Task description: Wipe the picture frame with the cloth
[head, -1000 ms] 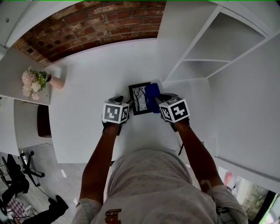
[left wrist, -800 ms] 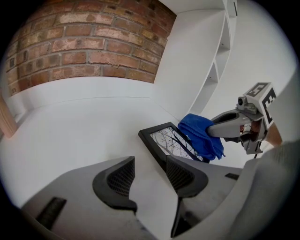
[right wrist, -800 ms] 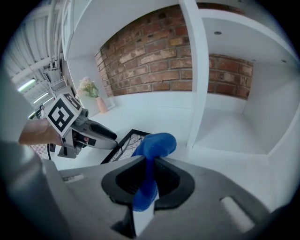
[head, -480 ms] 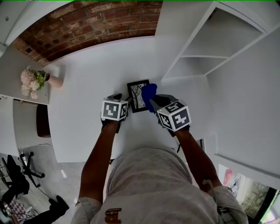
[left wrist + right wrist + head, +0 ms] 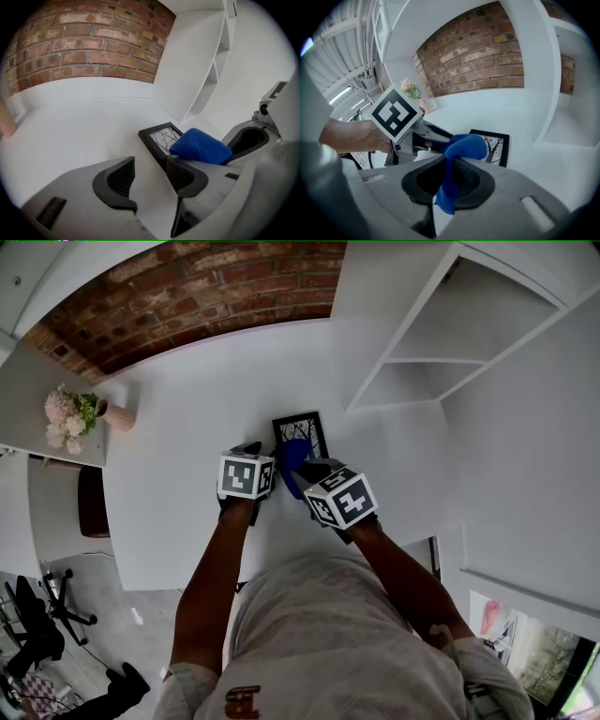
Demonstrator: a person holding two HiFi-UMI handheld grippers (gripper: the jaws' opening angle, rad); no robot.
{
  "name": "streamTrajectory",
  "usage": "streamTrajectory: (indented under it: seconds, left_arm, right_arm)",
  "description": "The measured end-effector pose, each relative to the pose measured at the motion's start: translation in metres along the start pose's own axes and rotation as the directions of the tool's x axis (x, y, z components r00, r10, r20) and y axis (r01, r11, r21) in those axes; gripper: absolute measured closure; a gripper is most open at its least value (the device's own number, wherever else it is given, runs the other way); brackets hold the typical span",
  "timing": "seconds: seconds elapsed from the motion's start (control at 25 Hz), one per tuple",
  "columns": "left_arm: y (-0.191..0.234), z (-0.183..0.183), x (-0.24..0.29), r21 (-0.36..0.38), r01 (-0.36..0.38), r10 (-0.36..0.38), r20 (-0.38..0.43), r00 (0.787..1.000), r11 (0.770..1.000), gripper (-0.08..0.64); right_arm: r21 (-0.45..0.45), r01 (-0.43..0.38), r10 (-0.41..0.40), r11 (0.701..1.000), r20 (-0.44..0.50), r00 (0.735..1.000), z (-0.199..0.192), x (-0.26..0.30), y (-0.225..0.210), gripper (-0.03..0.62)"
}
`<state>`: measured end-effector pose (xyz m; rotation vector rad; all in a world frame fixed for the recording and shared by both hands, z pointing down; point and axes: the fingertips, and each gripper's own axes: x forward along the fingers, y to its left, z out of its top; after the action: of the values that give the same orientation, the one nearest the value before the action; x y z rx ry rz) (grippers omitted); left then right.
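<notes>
"So, what's around the picture frame (image 5: 307,430)?"
"It lies flat on a white table (image 5: 187,390). A brick wall (image 5: 206,287) is beyond it and white shelves (image 5: 469,343) are to its right. Well left of it, a vase (image 5: 120,416) holds pink flowers (image 5: 67,418)."
"Grippers?"
"The right gripper (image 5: 449,176) pinches a blue cloth (image 5: 464,145) over the frame's near end. The left gripper (image 5: 147,168), jaws apart on nothing, sits just beside the frame."

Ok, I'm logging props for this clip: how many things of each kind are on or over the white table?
picture frame: 1
blue cloth: 1
vase of flowers: 1
grippers: 2, left gripper and right gripper
Total: 5
</notes>
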<state>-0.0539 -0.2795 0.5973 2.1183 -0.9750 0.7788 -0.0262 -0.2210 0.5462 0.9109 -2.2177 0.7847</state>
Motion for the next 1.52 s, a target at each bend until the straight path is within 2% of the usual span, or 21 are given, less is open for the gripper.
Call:
streamTrajectory:
  seconds: [0.32,0.68,1.24,1.52]
  left_arm:
    - [-0.001,0.000,0.000,-0.001,0.001,-0.001,0.003,1.000,1.000,0.356]
    - [0.000,0.000,0.000,0.002,-0.004,0.004,0.004,1.000,1.000,0.356]
    - [0.000,0.000,0.000,0.021,-0.037,0.037,0.003,0.999,0.999,0.356]
    - [0.000,0.003,-0.004,0.013,-0.054,0.054,0.020,0.998,0.998,0.356]
  right_arm:
    - [-0.061,0.028,-0.031,0.998,-0.056,0.998,-0.013,0.016,-0.004,0.545]
    - [-0.097,0.094,-0.102,0.991,-0.081,0.991,-0.026,-0.001,-0.033,0.545]
    - [-0.022,0.195,-0.196,0.981,-0.069,0.978,-0.042,-0.041,-0.082,0.545]
    - [-0.020,0.175,-0.175,0.984,0.003,0.985,-0.023,-0.054,-0.079,0.545]
